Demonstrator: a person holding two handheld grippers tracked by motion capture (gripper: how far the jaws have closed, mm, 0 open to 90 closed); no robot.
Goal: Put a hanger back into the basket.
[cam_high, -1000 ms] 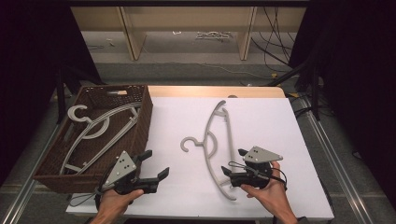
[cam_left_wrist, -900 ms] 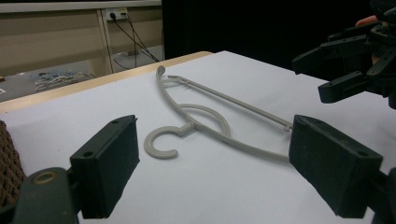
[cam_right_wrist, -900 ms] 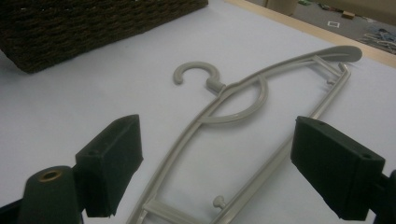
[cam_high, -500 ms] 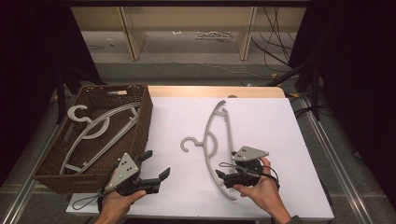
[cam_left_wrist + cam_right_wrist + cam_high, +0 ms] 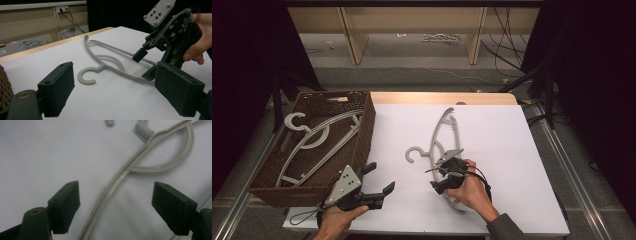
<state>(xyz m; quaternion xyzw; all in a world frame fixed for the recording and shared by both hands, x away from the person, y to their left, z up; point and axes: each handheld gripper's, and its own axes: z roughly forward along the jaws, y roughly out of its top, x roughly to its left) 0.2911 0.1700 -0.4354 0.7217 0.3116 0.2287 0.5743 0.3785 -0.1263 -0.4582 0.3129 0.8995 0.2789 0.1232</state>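
Observation:
A grey plastic hanger [image 5: 443,130] lies flat on the white table [image 5: 507,145], its hook [image 5: 412,152] pointing left. My right gripper [image 5: 441,176] points down over the hanger's near arm. In the right gripper view that arm [image 5: 117,180] runs between the jaws, and the pads [image 5: 66,202] stand apart from it. Its jaws have just been closing a little, and the right gripper [image 5: 116,186] is still open. My left gripper [image 5: 379,179] hovers open by the basket's near corner with nothing in it. From the left gripper [image 5: 113,67] I see the hanger [image 5: 87,81] and the right gripper [image 5: 144,63].
A dark woven basket [image 5: 368,125] at the table's left holds several grey hangers [image 5: 312,137]. Its corner [image 5: 5,92] shows beside my left jaw. Metal rails run along both table sides. Wooden shelving [image 5: 352,35] and cables stand beyond the far edge.
My right gripper has moved left and down onto the hanger's near arm, and its jaws have narrowed slightly. The left gripper and the hanger have stayed put.

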